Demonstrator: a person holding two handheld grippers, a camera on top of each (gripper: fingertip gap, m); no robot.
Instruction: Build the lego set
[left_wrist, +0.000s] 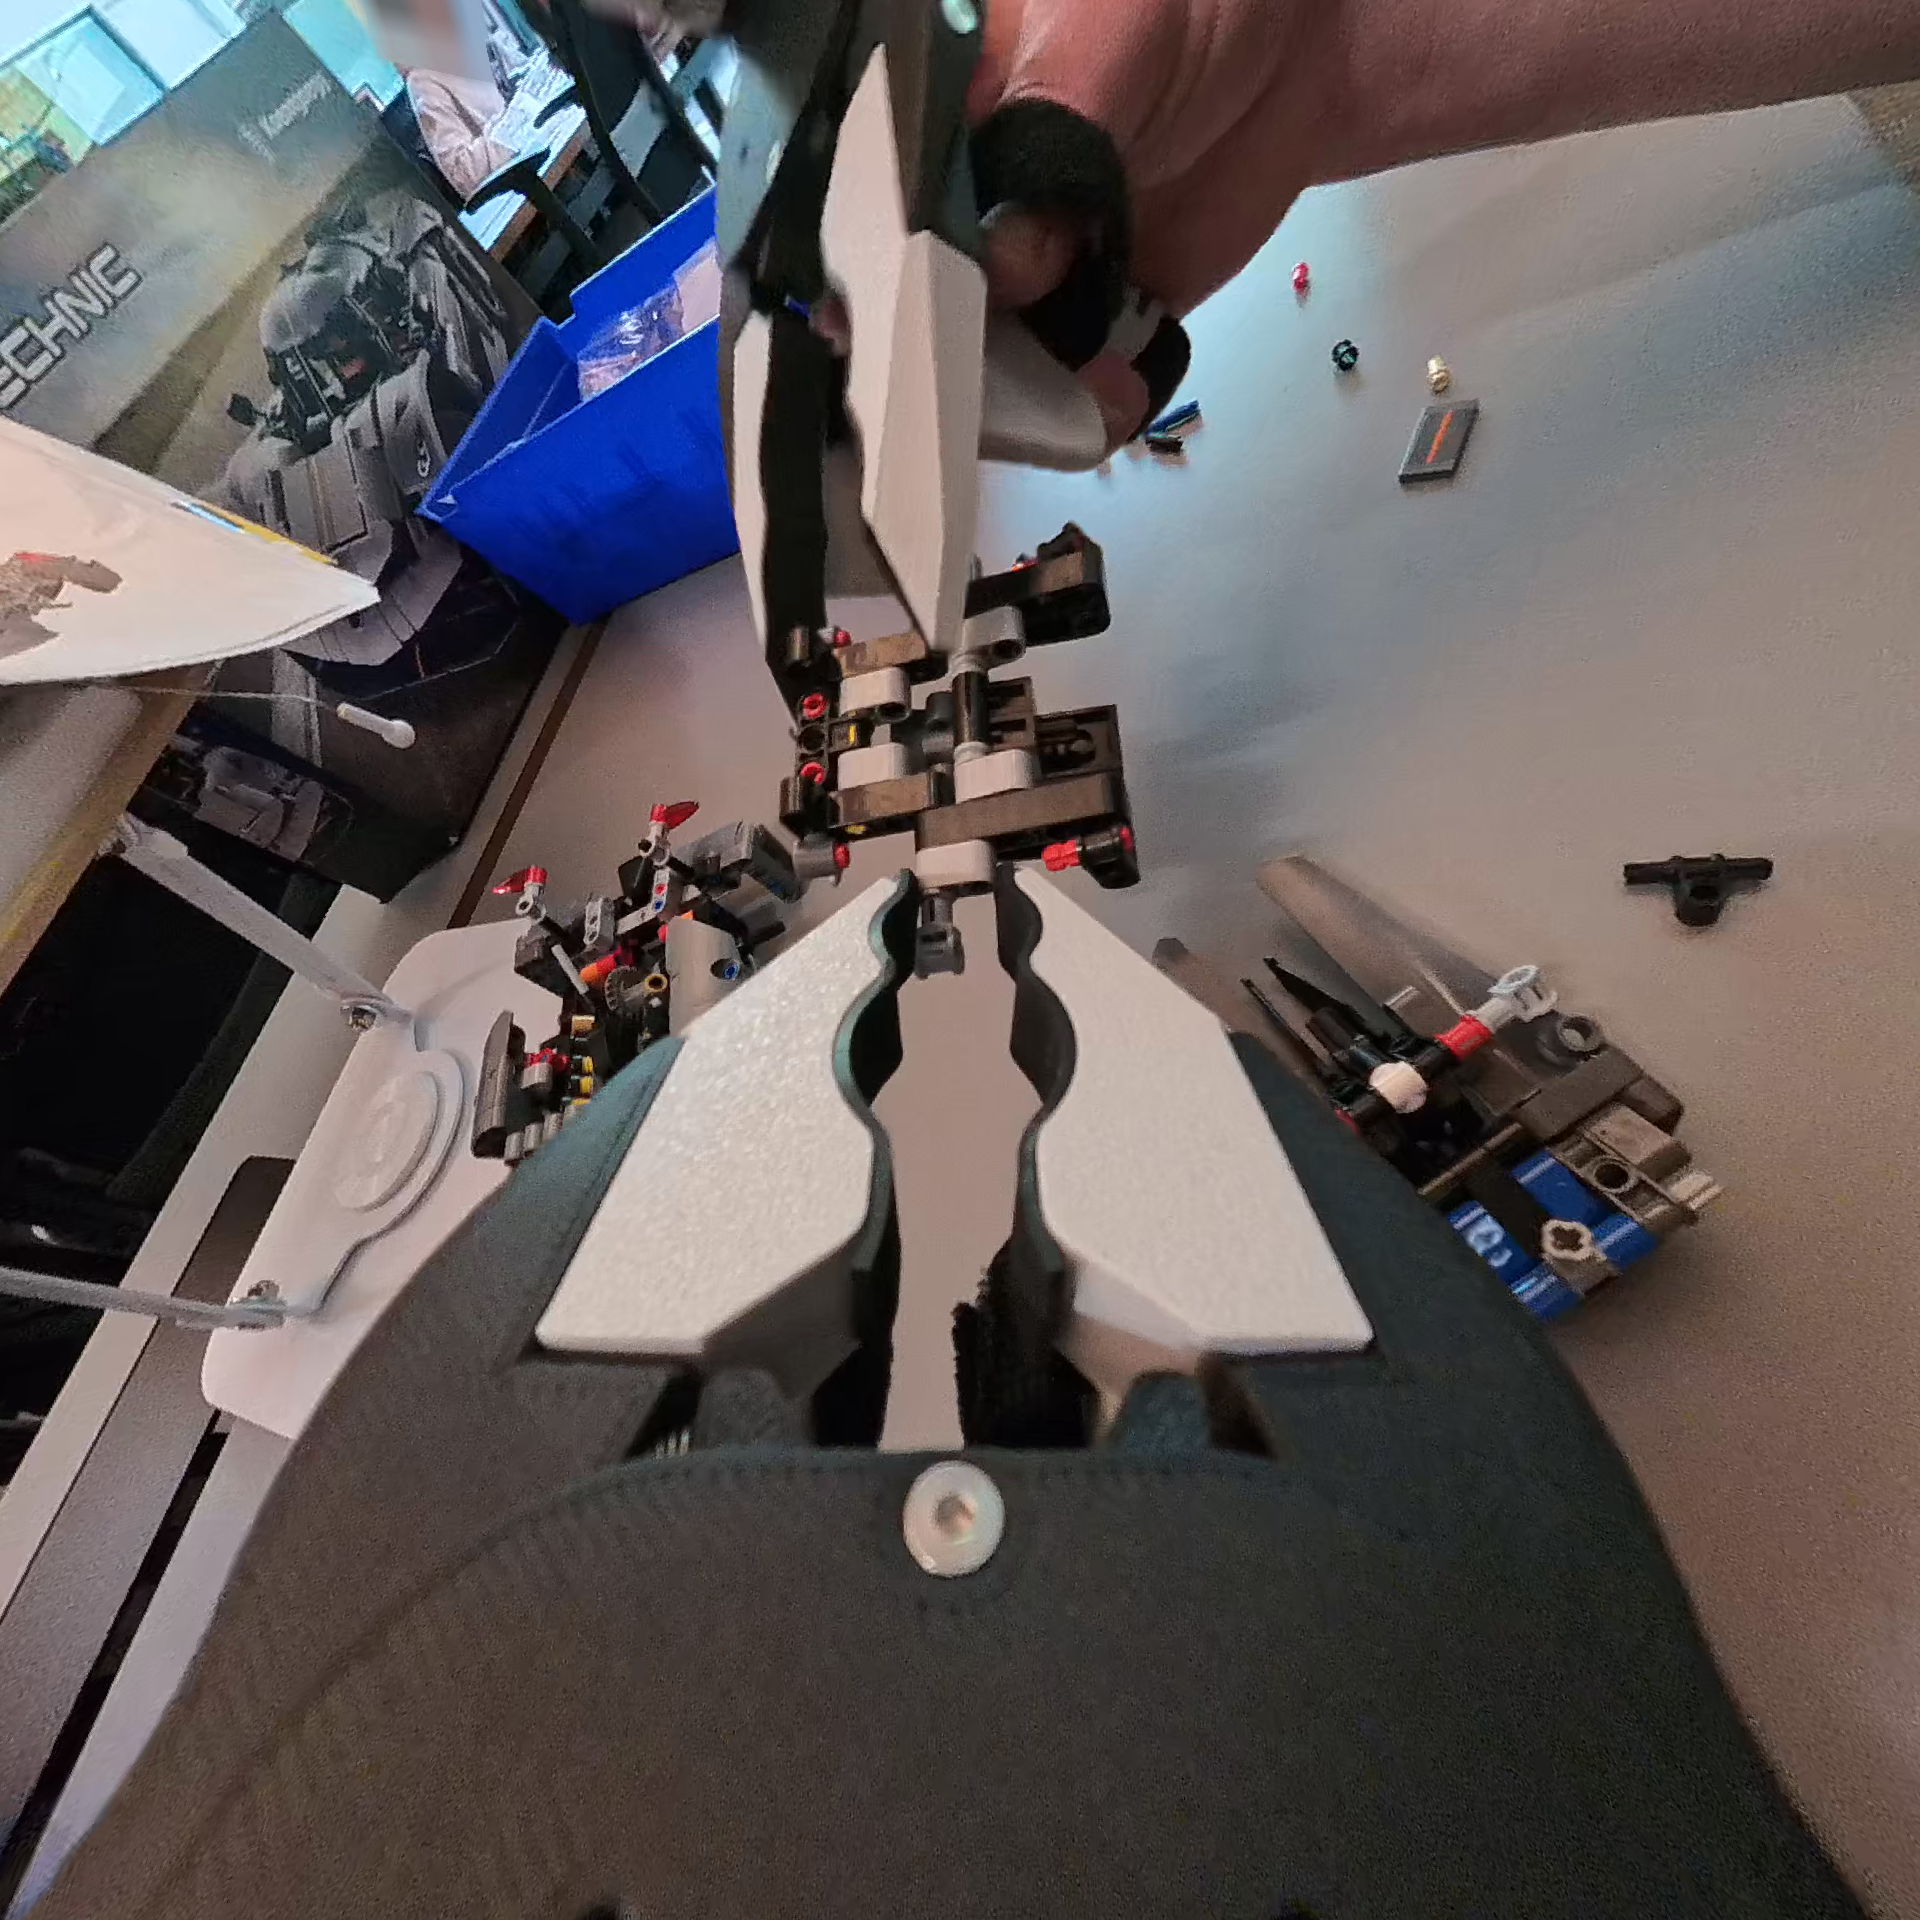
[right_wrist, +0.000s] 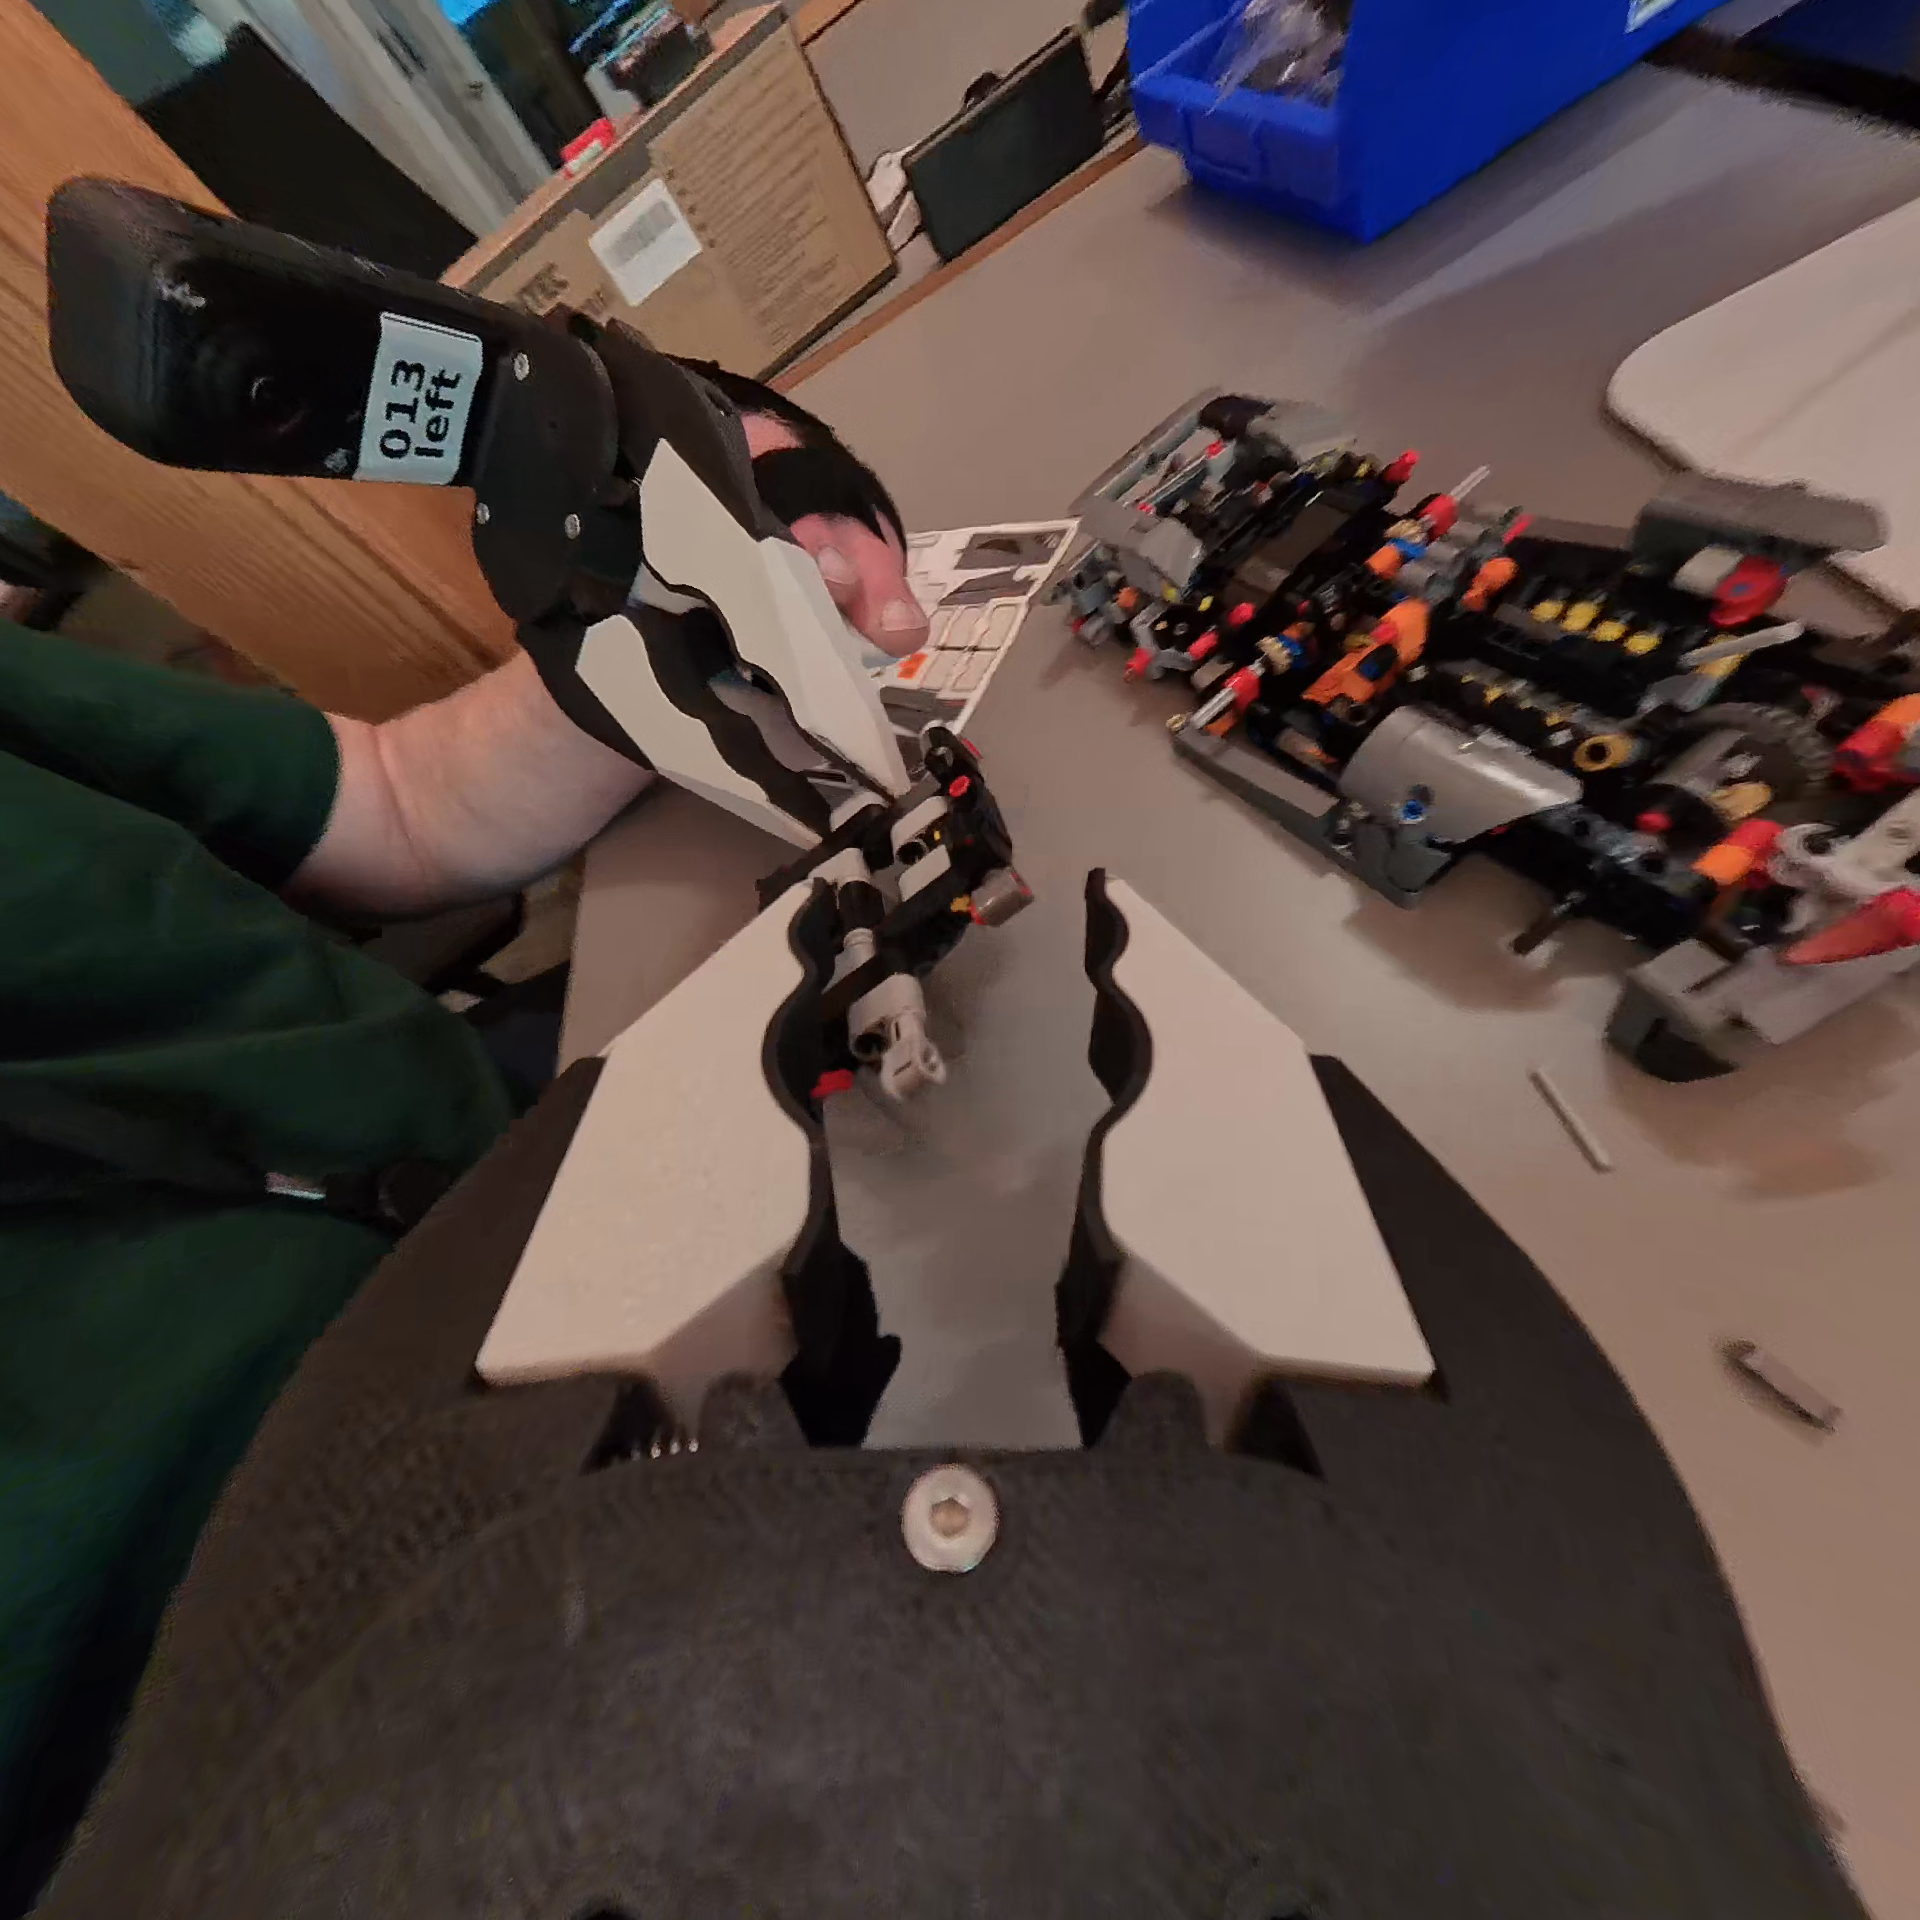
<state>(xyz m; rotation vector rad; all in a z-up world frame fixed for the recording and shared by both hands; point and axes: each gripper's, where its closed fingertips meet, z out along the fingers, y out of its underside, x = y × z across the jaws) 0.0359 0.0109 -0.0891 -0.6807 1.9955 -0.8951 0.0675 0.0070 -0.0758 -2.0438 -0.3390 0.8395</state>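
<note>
My left gripper is pinched on a small grey connector at the near end of the black-and-grey sub-assembly, which hangs above the table. My right gripper stands with its jaws parted, its left finger alongside the sub-assembly's far end; whether it touches, I cannot tell. The piece looks light and rigid, but its pinned joints and red pins could pop loose or pivot under a sideways squeeze, so I would take it across the solid black beams, not the protruding axle. The big chassis sits well apart to the right, a blue bin beyond, loose parts scattered about.
</note>
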